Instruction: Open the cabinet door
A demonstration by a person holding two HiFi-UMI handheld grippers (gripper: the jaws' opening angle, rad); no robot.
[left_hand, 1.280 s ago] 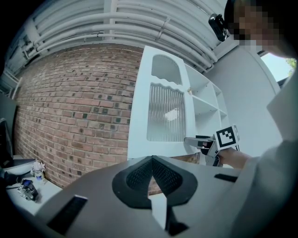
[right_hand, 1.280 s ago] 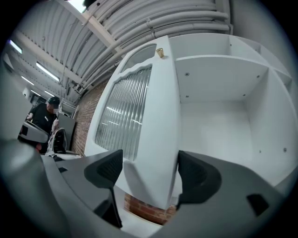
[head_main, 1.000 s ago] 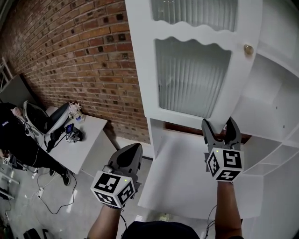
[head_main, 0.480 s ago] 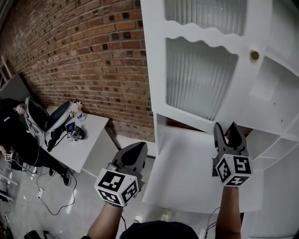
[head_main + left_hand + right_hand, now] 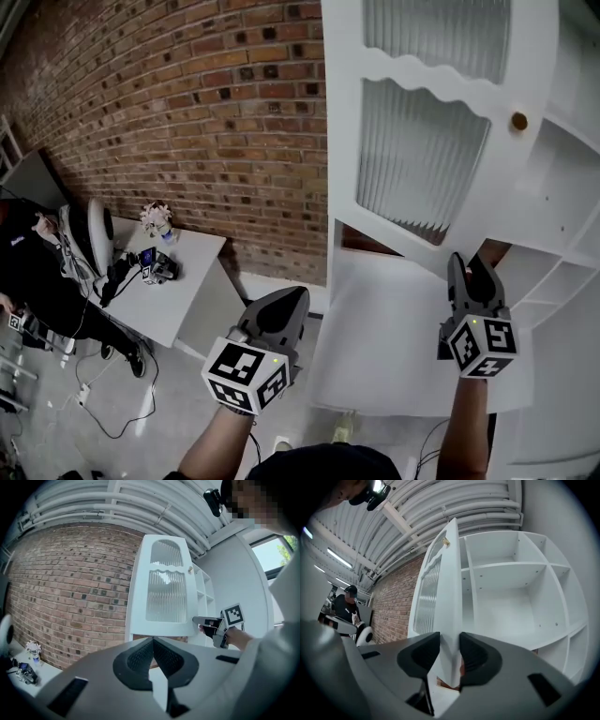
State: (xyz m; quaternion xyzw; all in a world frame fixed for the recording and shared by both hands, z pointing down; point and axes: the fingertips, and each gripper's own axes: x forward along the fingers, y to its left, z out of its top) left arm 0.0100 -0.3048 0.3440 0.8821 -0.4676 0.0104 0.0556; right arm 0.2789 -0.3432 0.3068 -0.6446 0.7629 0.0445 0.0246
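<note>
Red brick wall [image 5: 187, 122] behind. Right gripper [image 5: 469, 265] fingers, just closing, clamp lower edge of white ribbed-glass cabinet door [image 5: 422, 159]; left gripper [image 5: 295, 300] fingers together, empty. We follow hinge arc, no twisting.

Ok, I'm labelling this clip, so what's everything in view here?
cabinet door: one, white with ribbed glass, standing open, upper centre
knob: one, brass, on the door's right side
cabinet shelves: one unit, white, behind the door at right
brick wall: one, red-brown, left of the cabinet
table: one, white, lower left, small clutter on it
person: one, dark clothes, far left
left tool: one, grey, jaws shut, empty
right tool: one, grey, jaws have just been closing onto the door's lower edge
</note>
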